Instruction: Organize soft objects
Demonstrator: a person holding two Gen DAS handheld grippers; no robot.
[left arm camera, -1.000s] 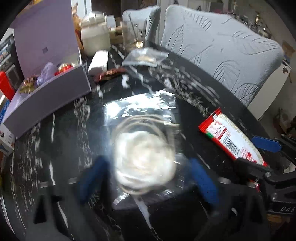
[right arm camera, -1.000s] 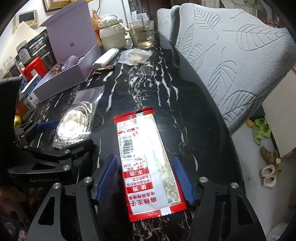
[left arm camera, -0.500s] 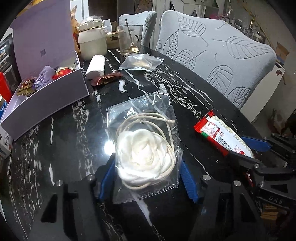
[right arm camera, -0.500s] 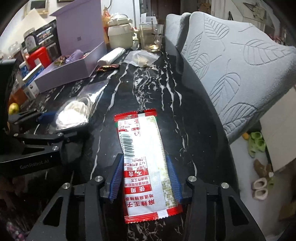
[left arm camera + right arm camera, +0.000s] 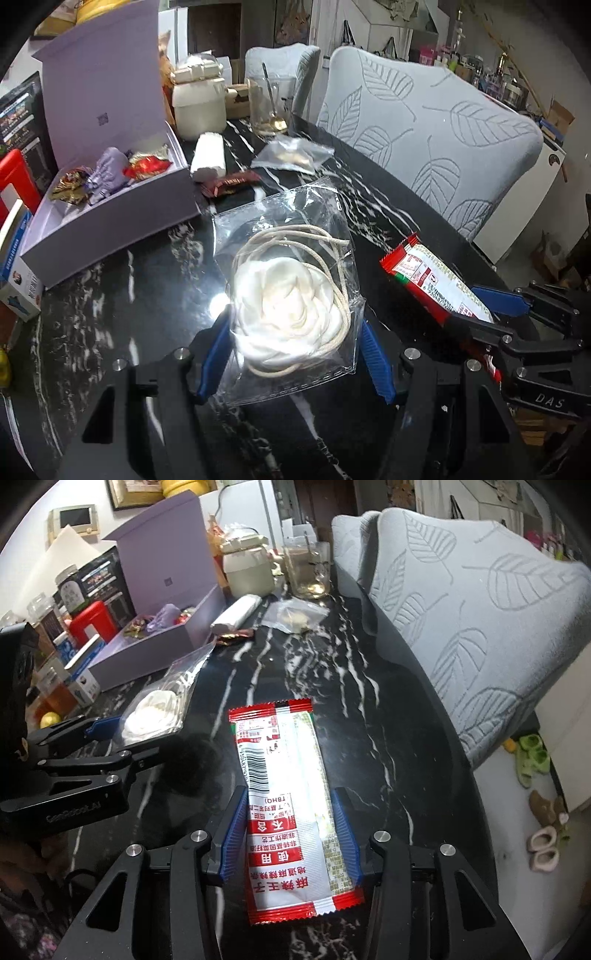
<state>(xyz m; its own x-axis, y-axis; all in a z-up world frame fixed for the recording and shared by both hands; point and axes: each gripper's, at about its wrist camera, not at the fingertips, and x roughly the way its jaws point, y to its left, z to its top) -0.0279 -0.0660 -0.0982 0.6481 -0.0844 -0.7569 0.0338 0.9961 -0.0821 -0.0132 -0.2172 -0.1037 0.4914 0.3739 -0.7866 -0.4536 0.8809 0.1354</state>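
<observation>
The left gripper (image 5: 291, 354) had its blue jaws closed in against both sides of a clear bag (image 5: 291, 295) holding a white fabric flower and a coil of cord; the bag's near end sat between the jaws and its far end pointed away toward the lavender box (image 5: 110, 221) at the far left of the black marbled surface (image 5: 110, 314). Whether the bag was lifted or lay flat could not be told.

The right gripper (image 5: 290, 834) had its jaws pressed to the long edges of a red-and-white snack packet (image 5: 288, 794). The packet's long axis ran straight along the jaws, one sealed red end toward the camera and the other pointing toward the far edge of the surface, near the right-hand rim beside a grey leaf-patterned chair (image 5: 480, 609).

Farther off lay a white roll (image 5: 208, 155), a dark red wrapper (image 5: 231, 182) and a small clear pouch (image 5: 291, 157).
</observation>
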